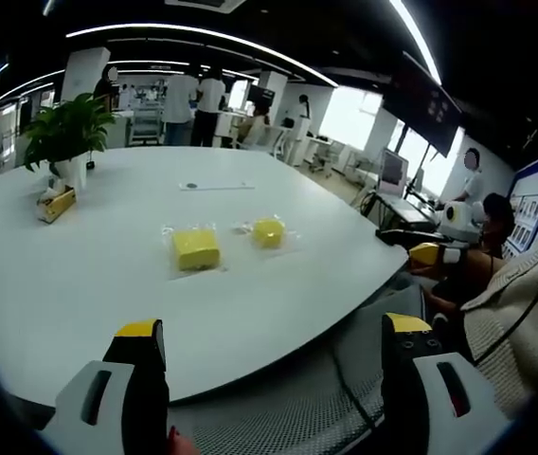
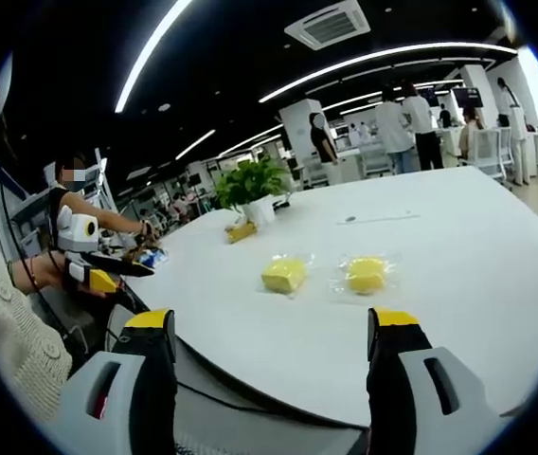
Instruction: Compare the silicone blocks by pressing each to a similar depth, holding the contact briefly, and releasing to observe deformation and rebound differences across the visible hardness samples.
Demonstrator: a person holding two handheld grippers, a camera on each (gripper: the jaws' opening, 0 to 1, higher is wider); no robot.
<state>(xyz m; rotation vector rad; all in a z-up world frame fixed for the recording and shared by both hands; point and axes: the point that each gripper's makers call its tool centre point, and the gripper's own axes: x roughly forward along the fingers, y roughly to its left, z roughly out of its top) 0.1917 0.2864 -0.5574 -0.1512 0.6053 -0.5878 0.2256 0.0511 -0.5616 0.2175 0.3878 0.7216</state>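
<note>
Left gripper (image 1: 274, 341) jaws wide apart, nothing between them, hanging over the near table edge and a mesh chair back (image 1: 288, 412). Right gripper (image 2: 274, 332) same: jaws spread wide, empty, just short of the table edge. Two yellow silicone blocks sit mid-table on the white table (image 1: 80, 275), each in a clear plastic wrapper, near each other but apart: a squarer block (image 1: 196, 249) and a rounder block (image 1: 268, 231). In the right gripper view they show as squarer block (image 2: 284, 275) and rounder block (image 2: 366, 275), both ahead of the jaws and well clear of them. Left gripper view adds a cream knit sleeve (image 1: 525, 275) at the right and a seated person (image 1: 482, 237) beyond the table corner. Right gripper view shows another seated person (image 2: 80, 242) wearing gripper hardware at the left edge. Potted plant (image 1: 65, 137) and a small yellow box (image 1: 56, 204) at the far left of the table, well away from the blocks; plant also at (image 2: 250, 190). A thin flat strip (image 1: 217, 186) lies further back. People stand (image 1: 193, 104) in the background. Table surface around the blocks is open on all sides.
</note>
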